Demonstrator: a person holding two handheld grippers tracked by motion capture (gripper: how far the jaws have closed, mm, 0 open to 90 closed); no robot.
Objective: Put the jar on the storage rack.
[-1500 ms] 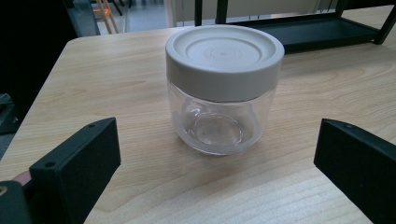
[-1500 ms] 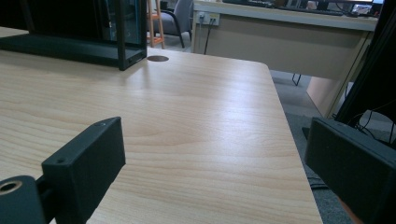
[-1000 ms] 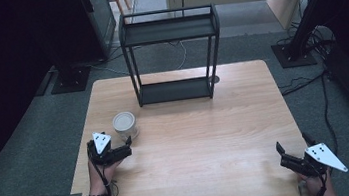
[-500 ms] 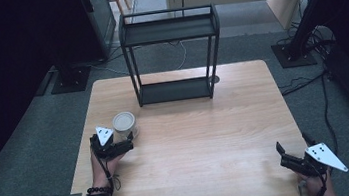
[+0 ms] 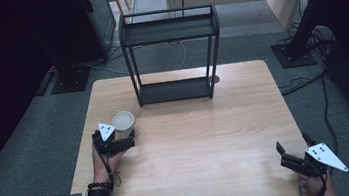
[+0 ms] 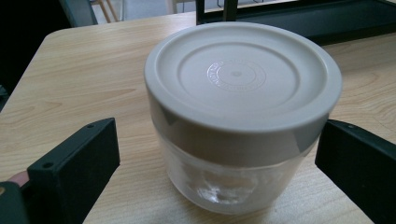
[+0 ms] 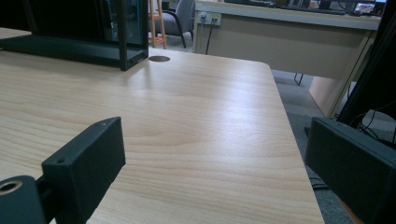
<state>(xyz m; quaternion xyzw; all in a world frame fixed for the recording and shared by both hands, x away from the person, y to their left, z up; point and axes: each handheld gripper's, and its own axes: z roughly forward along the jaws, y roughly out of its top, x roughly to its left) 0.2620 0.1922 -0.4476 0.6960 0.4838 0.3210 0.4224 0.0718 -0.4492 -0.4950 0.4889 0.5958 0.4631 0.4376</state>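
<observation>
Fingers of your left gripper (image 6: 219, 154) spread wide, flanking lidded jar (image 6: 240, 116) without touching, lined up for grasp. Jar upright on table (image 5: 208, 144), left side. Your right gripper (image 5: 296, 159) open, parked near right corner.

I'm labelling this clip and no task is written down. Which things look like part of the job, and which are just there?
Likely in the job:
- jar, between the open left tongs, not yet gripped
- rack, possibly where it goes

Just there:
- right tongs, open over bare table near its corner
- hole in the table by the rack
- desk and cables beyond
</observation>
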